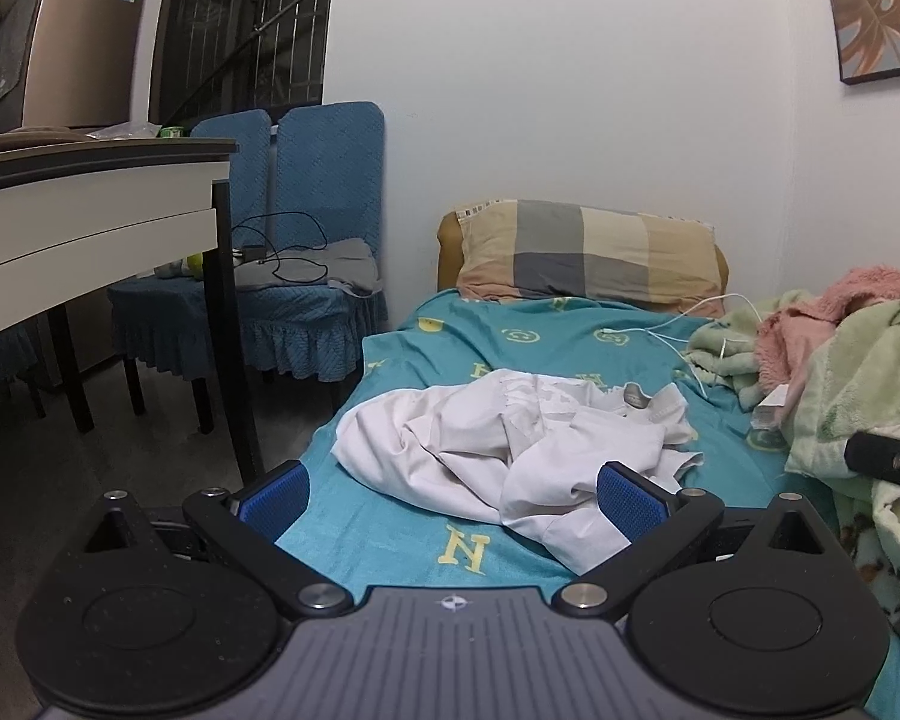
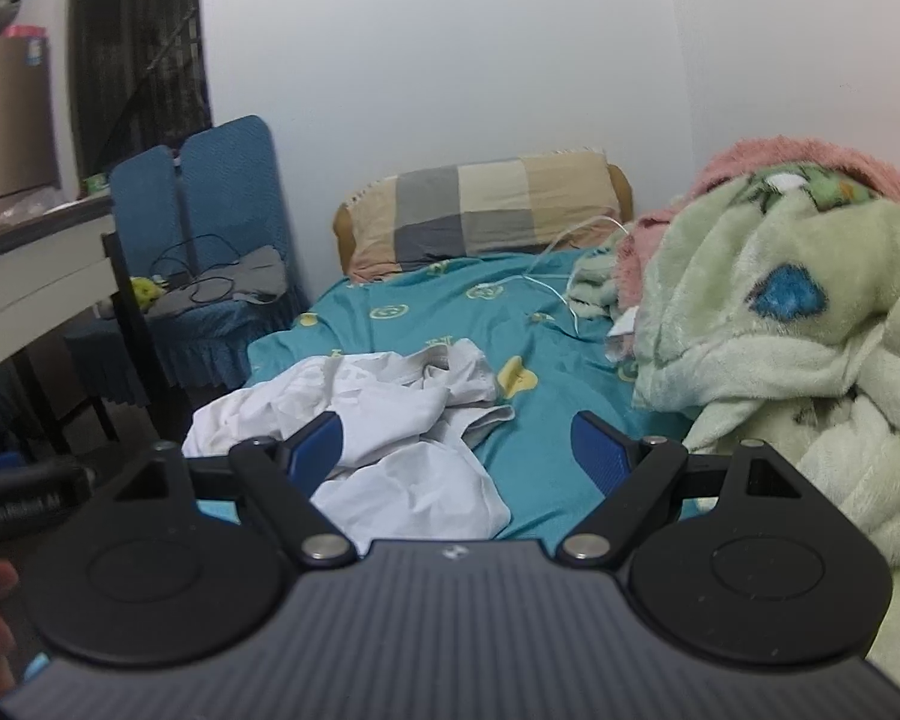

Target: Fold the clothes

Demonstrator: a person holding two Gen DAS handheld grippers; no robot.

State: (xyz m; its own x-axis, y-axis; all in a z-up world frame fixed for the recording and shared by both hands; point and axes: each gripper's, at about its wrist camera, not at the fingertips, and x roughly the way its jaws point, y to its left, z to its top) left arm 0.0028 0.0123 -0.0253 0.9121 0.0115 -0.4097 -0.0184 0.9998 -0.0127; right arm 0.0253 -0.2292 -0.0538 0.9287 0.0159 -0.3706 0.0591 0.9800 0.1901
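Left wrist view: crumpled white cotton garment (image 1: 510, 450) lies unfolded on teal bed sheet (image 1: 390, 534). Left gripper (image 1: 450, 495) & right gripper (image 2: 457, 450) both spread wide, empty. Risk: pinching several layers together, since cloth is bunched.

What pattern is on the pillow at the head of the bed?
The pillow has large checks in grey, beige and tan, clearest in the left wrist view.

Plain white wall (image 1: 570, 90) behind bed with teal sheet (image 1: 570, 330); plaid pillow (image 1: 588, 252) at head; 2 blue-covered chairs (image 1: 306, 192) left of bed; white table (image 1: 90, 204) at left; dark barred window (image 1: 246, 18); framed leaf picture (image 1: 882, 6) upper right; grey floor (image 1: 60, 456).
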